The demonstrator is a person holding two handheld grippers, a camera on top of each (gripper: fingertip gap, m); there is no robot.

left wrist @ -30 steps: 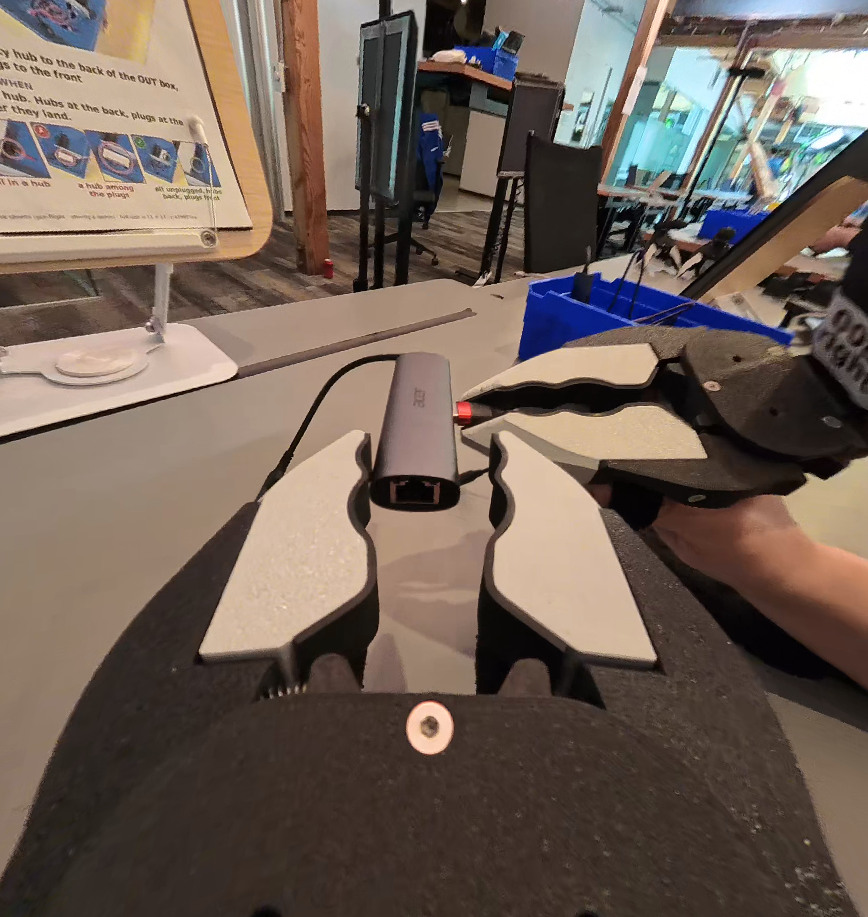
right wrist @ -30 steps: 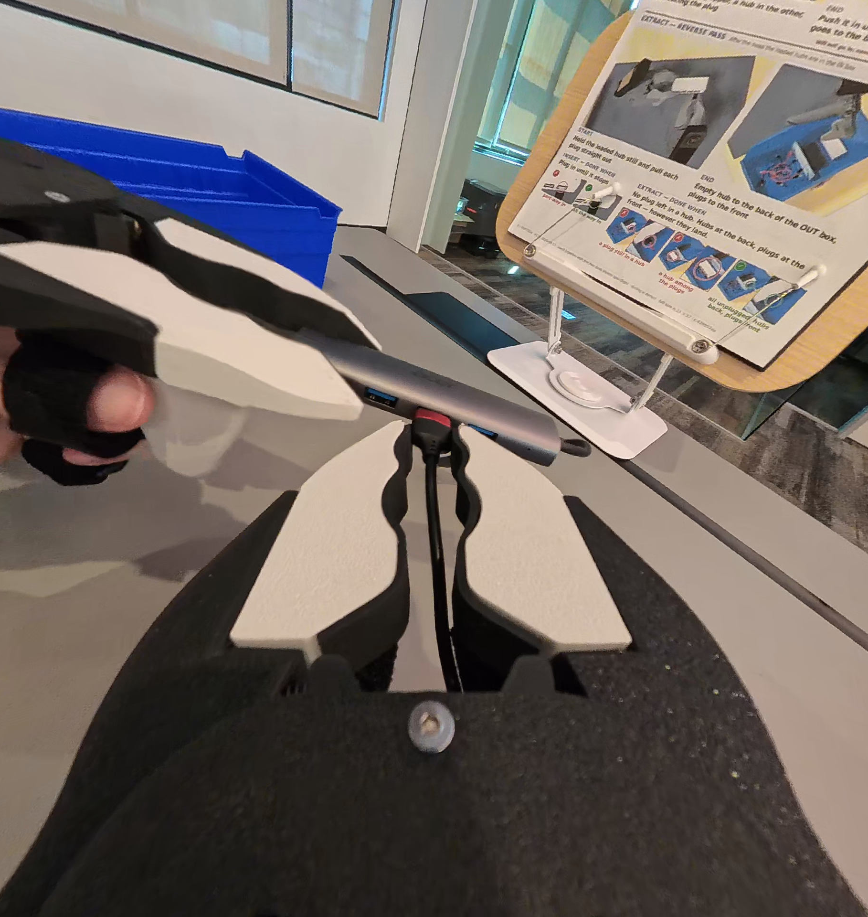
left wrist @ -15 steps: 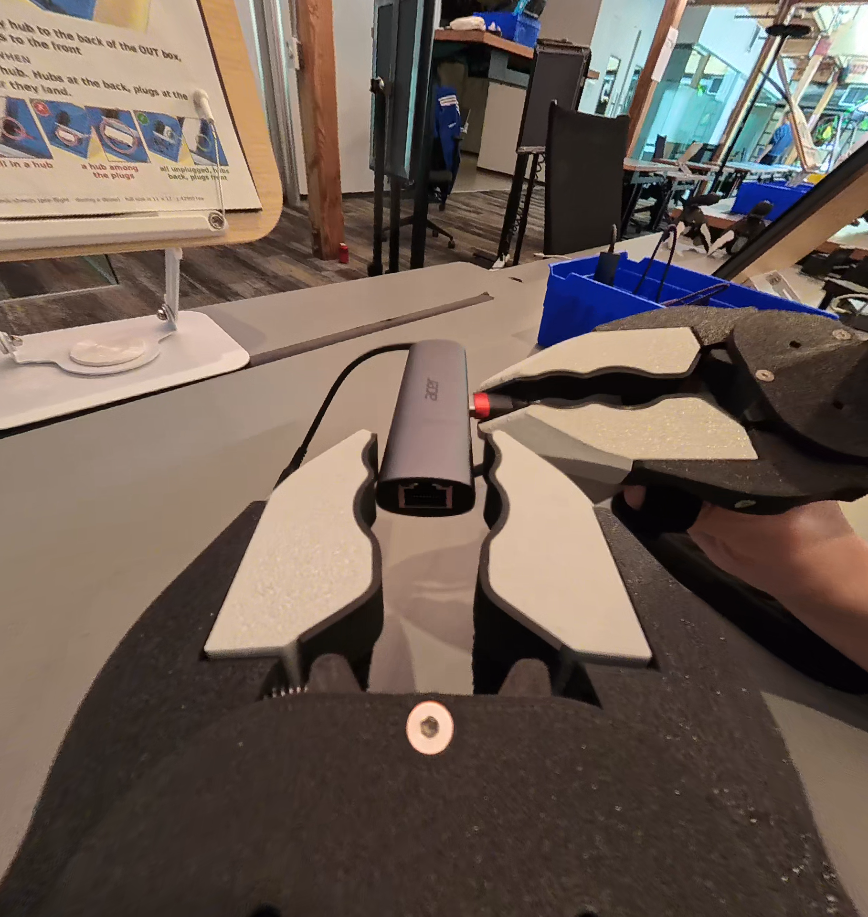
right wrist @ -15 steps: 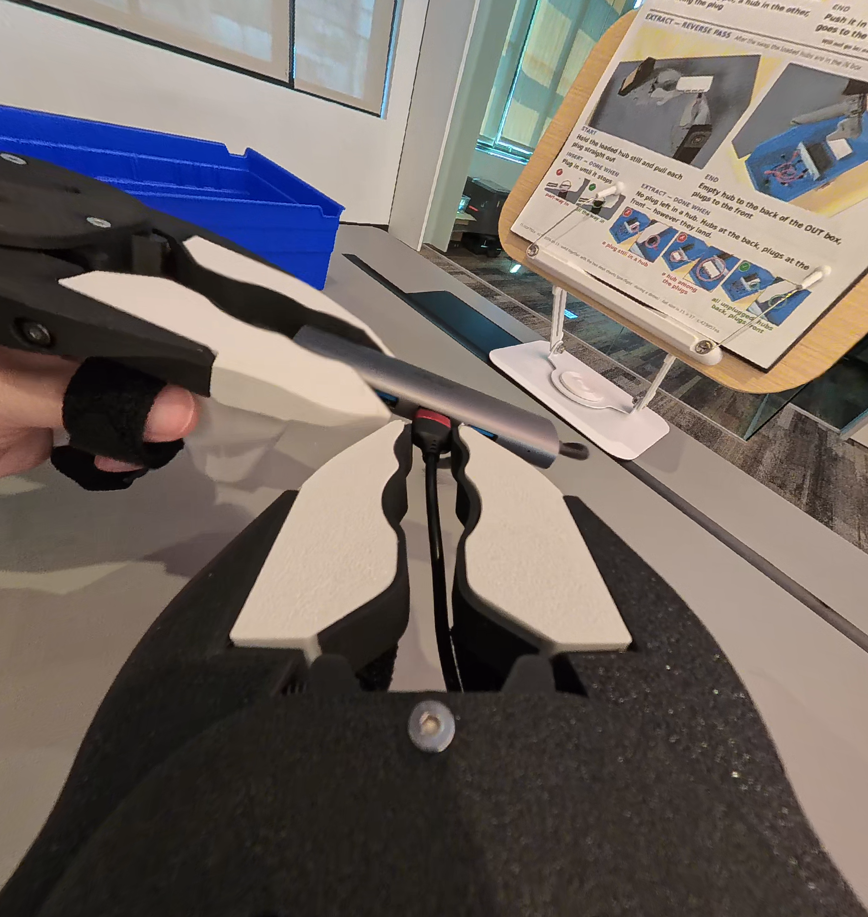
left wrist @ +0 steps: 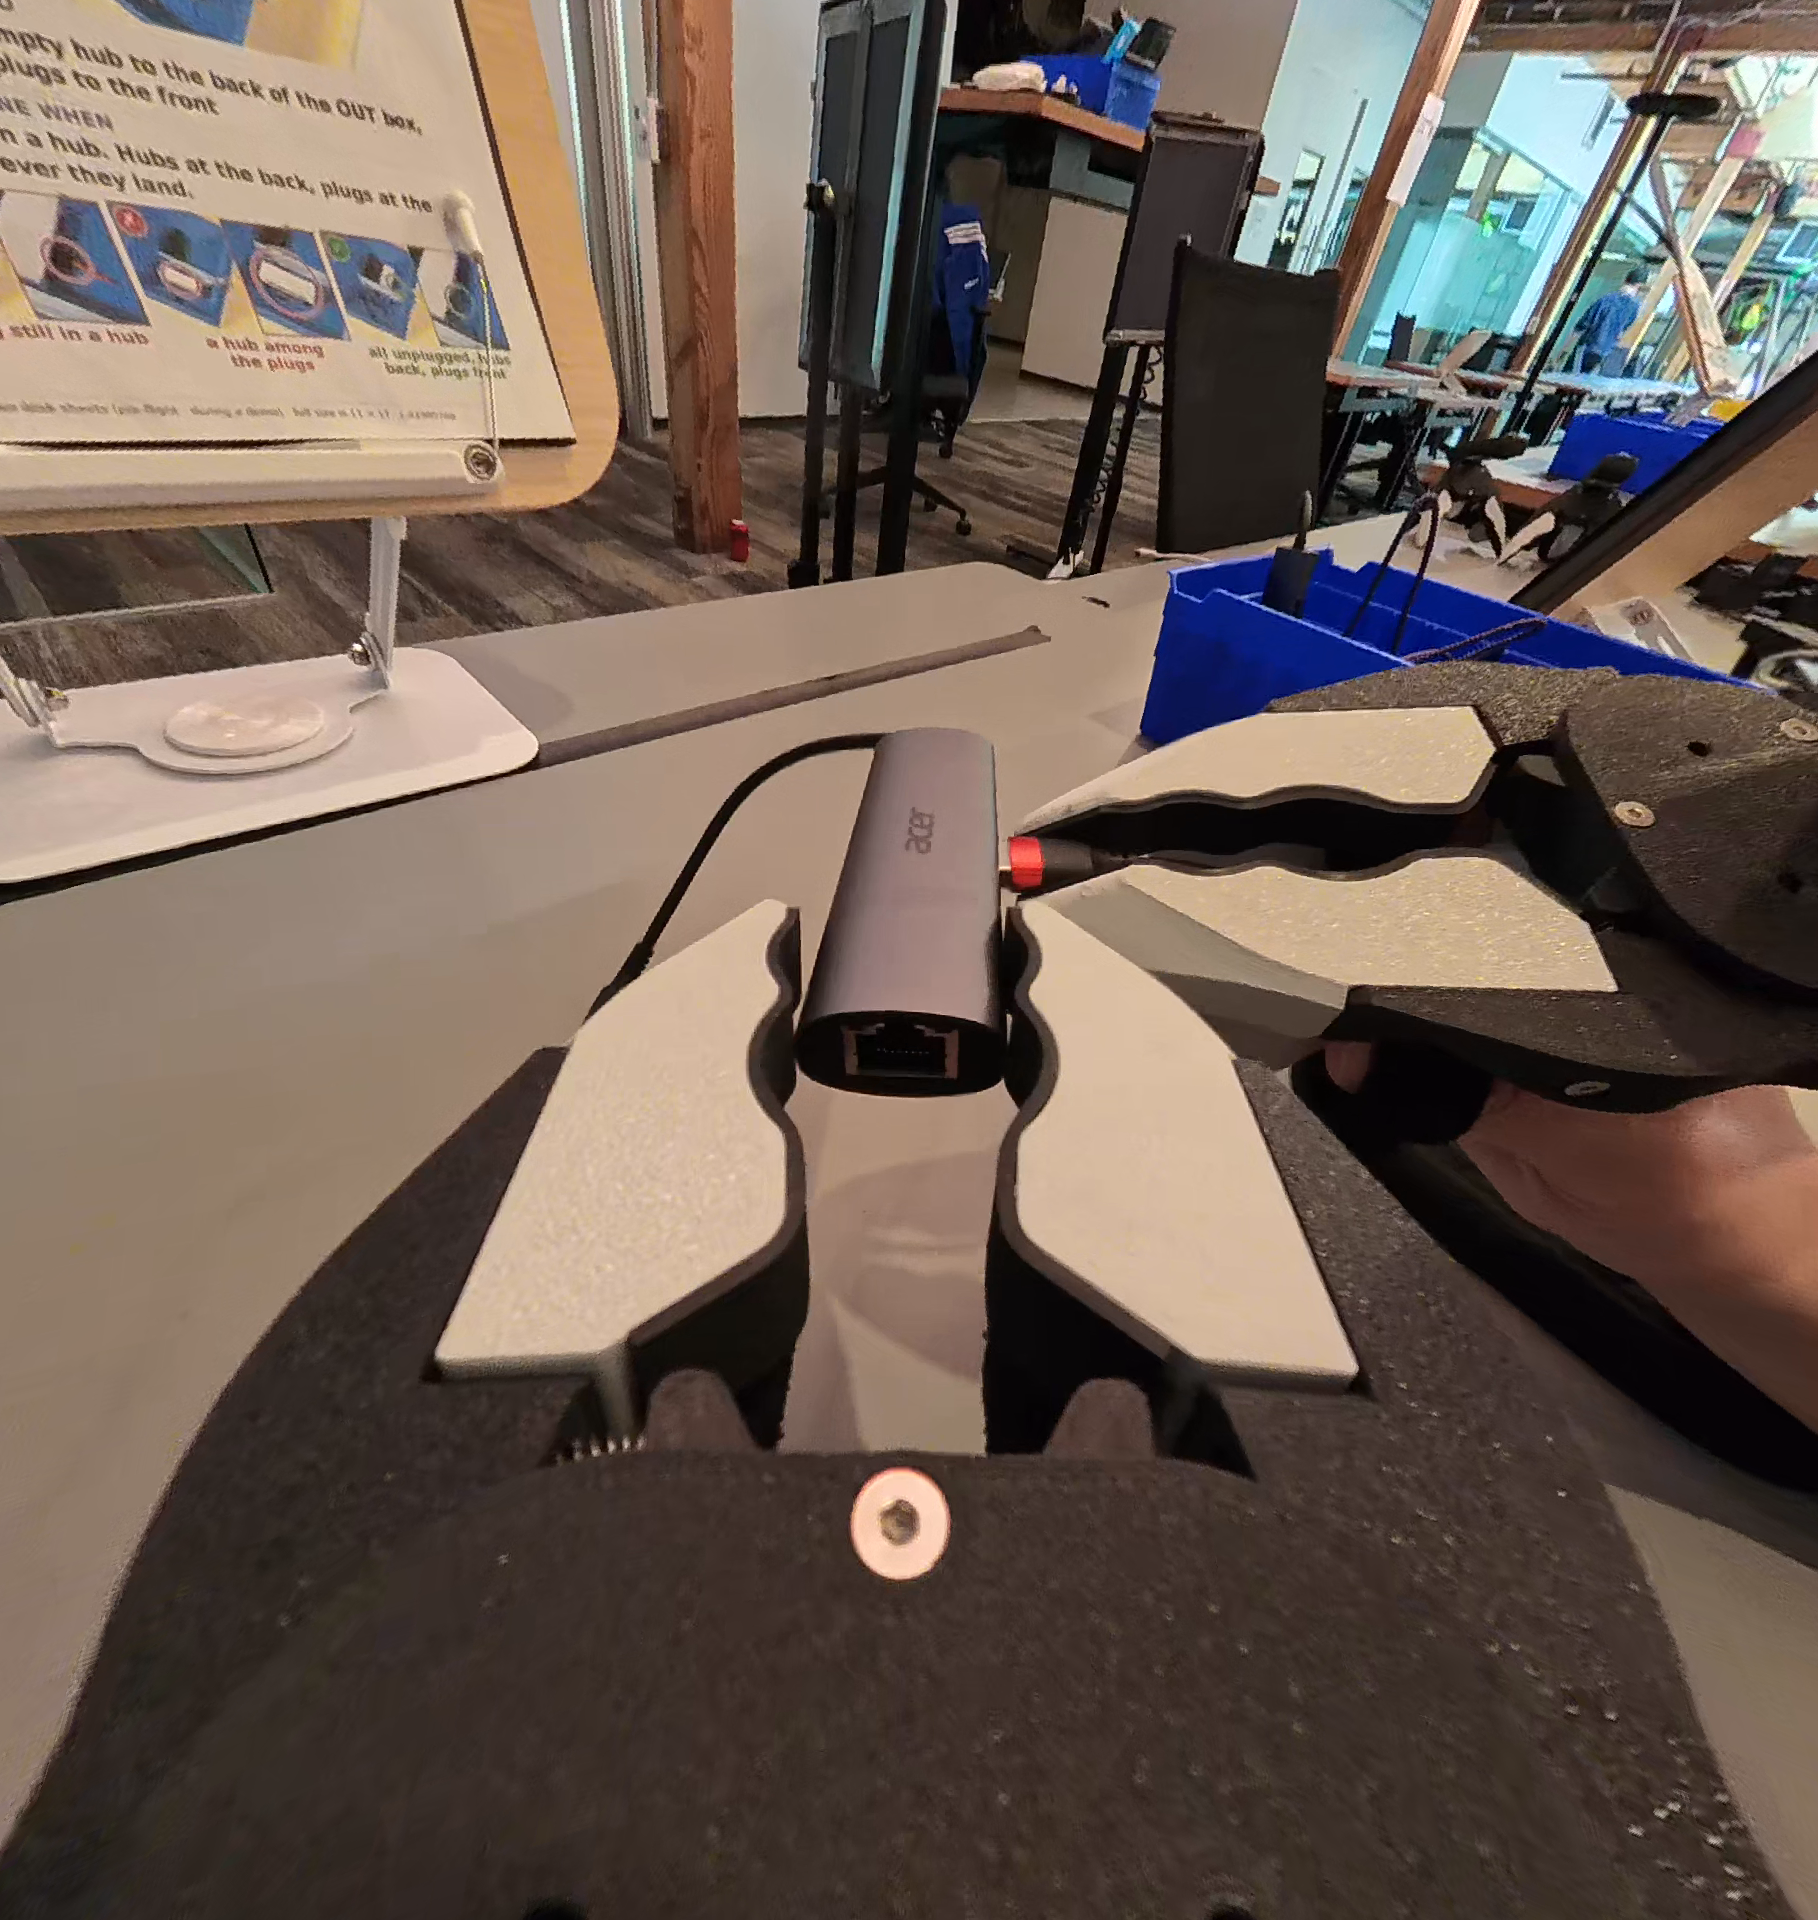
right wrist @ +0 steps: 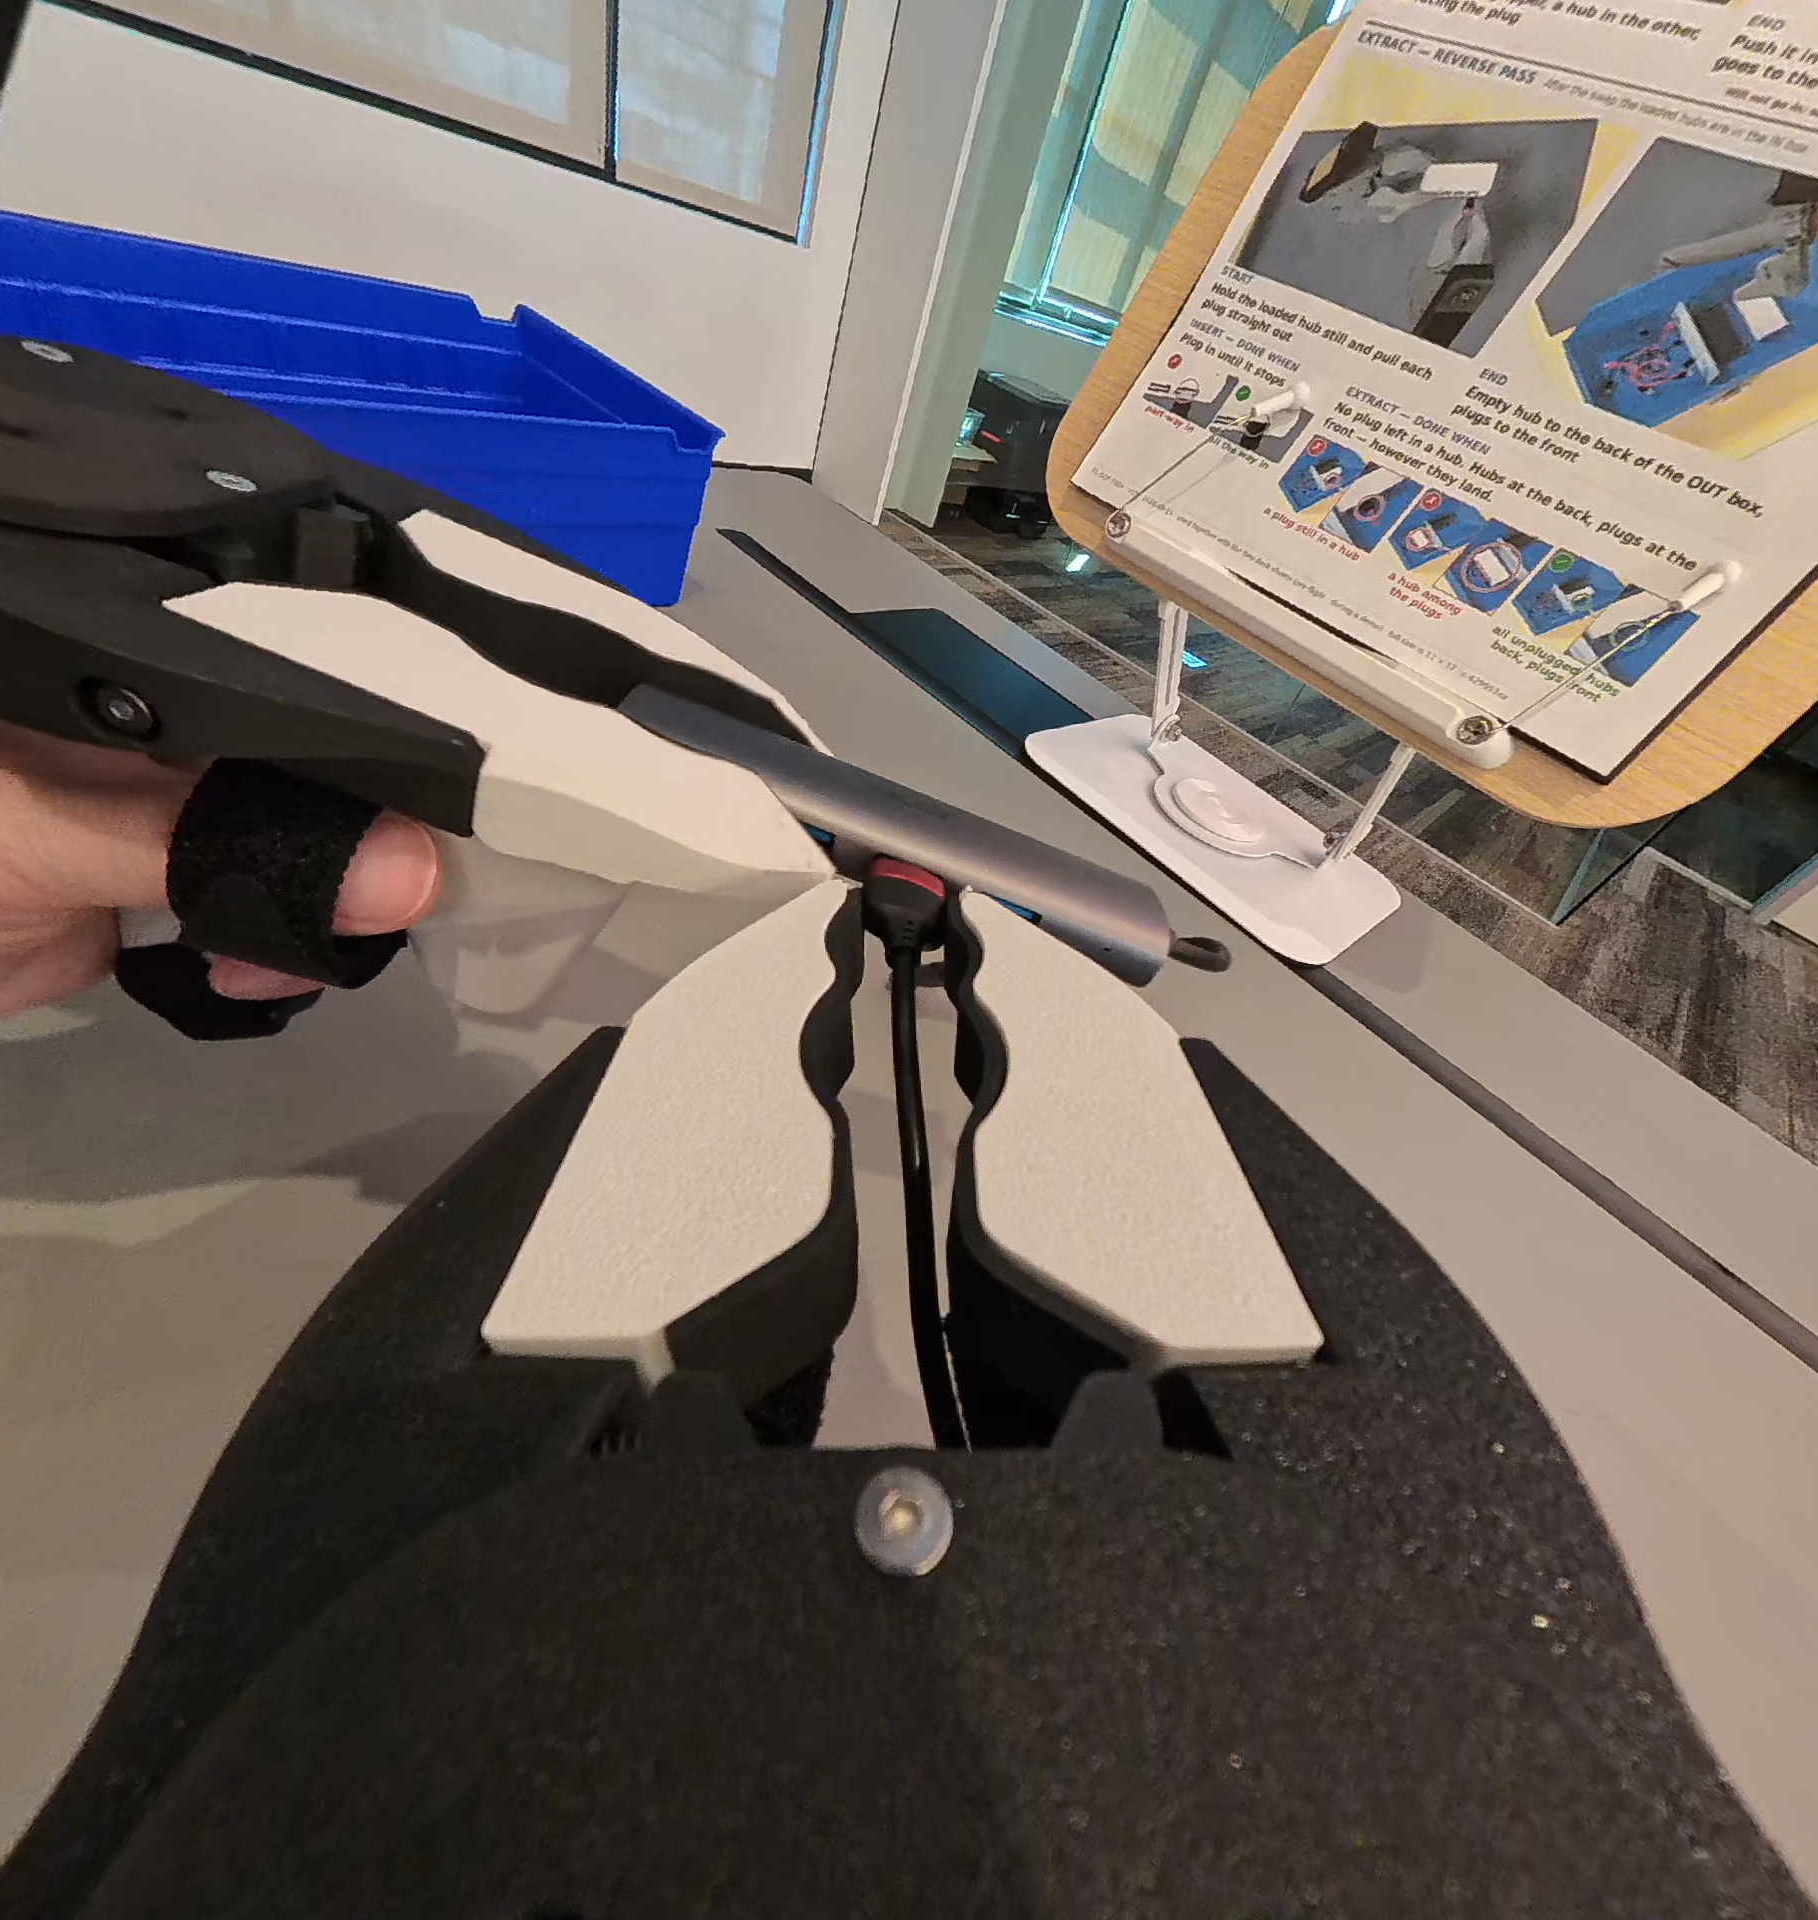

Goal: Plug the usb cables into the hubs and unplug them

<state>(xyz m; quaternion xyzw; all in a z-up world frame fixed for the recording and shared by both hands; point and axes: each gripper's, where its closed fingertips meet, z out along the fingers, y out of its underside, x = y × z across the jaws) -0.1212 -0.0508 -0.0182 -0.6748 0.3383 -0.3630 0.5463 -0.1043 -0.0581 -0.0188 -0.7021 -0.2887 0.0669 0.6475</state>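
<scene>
The left gripper (left wrist: 900,914) held the grey hub (left wrist: 910,914) clamped between its fingertips, lifted clear above the grey table (left wrist: 209,1039), network socket facing the camera. The hub's own black lead (left wrist: 697,862) curved off its far end to the left. Coming in from the side, the right gripper (right wrist: 900,914) pinched the black cable (right wrist: 910,1143) just behind its red-collared plug (right wrist: 900,883), and that plug sat against the hub's side port; how deep it was seated could not be told. The two grippers' fingertips nearly touched at the hub. In the left wrist view, a bare hand (left wrist: 1663,1174) showed under the right gripper, level with the hub. Left of the hub lay open table as far as the white base of the instruction stand (left wrist: 261,748). A blue bin (left wrist: 1258,655) stood beyond the right gripper, well apart from the hub.
</scene>
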